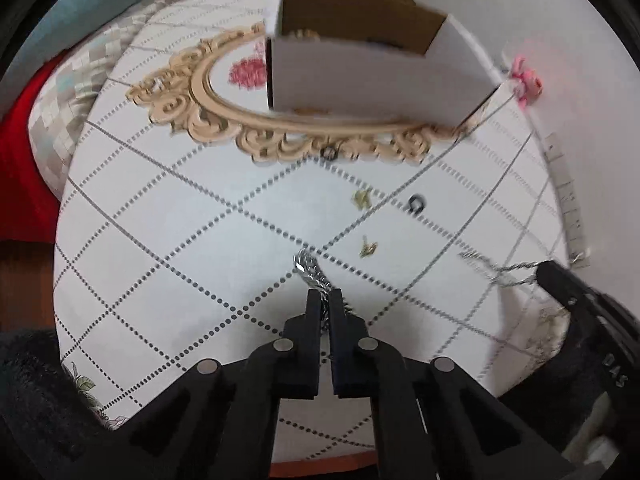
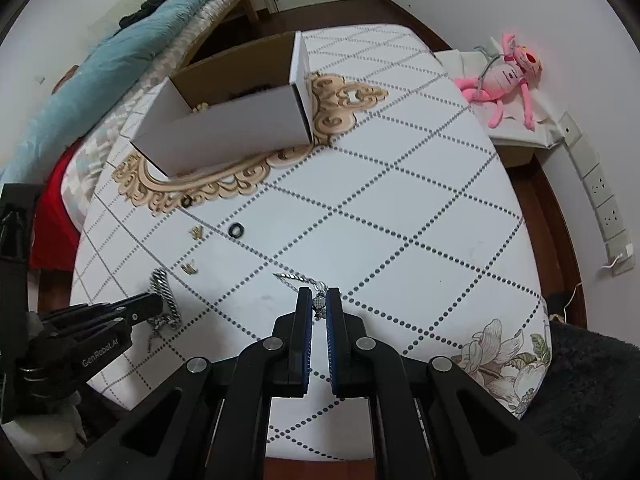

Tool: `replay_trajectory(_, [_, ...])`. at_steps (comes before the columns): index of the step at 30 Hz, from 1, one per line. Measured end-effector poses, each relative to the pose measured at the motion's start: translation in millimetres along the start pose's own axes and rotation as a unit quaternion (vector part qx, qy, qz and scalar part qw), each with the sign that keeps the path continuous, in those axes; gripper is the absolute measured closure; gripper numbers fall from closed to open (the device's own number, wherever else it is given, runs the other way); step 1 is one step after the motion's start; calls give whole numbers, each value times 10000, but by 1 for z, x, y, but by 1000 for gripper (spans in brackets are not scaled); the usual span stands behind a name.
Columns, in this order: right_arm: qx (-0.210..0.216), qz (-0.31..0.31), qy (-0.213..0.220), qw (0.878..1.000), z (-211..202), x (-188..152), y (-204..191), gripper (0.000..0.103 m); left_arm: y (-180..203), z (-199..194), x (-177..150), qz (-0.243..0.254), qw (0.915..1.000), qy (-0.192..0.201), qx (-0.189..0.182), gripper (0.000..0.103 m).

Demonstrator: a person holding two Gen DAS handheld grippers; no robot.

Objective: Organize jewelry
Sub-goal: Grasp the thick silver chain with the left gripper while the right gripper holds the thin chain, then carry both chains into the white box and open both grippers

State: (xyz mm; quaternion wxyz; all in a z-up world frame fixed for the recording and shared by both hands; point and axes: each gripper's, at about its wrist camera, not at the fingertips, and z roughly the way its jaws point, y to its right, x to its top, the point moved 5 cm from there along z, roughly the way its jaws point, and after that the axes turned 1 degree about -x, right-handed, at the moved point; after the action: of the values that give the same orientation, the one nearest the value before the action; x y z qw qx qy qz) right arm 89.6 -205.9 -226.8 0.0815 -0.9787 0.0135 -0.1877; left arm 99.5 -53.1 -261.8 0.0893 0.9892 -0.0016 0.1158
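My left gripper [image 1: 325, 294] is shut on a thick silver chain bracelet [image 1: 309, 268]; it also shows in the right wrist view [image 2: 162, 285] at the left gripper's tip [image 2: 154, 306]. My right gripper [image 2: 319, 294] is shut on a thin silver necklace with a small pendant [image 2: 319, 301]; its chain [image 1: 496, 268] trails from the right gripper [image 1: 540, 274] in the left view. Two black rings [image 2: 236, 229] [image 2: 187, 200] and two small gold earrings [image 2: 196, 232] [image 2: 189, 267] lie on the table. An open white cardboard box [image 2: 228, 130] stands at the back.
The table has a white cloth with a dotted diamond pattern [image 2: 400, 200] and a gold ornamental print [image 2: 340, 100]. A pink plush toy [image 2: 504, 80] lies on a side stand to the right. A bed with a blue blanket [image 2: 120, 52] is to the left.
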Motion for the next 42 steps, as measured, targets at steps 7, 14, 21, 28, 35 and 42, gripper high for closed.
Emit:
replay_trajectory(7, [339, 25, 121, 9994, -22, 18, -8, 96, -5, -47, 29, -43, 9982, 483, -347, 102])
replay_trajectory(14, [549, 1, 341, 9979, -44, 37, -18, 96, -28, -73, 38, -274, 9953, 588, -724, 96])
replay_trajectory(21, [480, 84, 194, 9986, -31, 28, -11, 96, -41, -8, 4, -589, 9962, -309, -565, 57])
replay_trajectory(28, [317, 363, -42, 9988, -6, 8, 10, 96, -27, 23, 3, -535, 9978, -343, -212, 56])
replay_trajectory(35, [194, 465, -184, 9986, 7, -2, 20, 96, -6, 30, 10, 199, 9990, -30, 389, 91])
replay_trajectory(42, [251, 440, -107, 9987, -1, 2, 18, 96, -10, 5, 9, 21, 9998, 205, 59, 93])
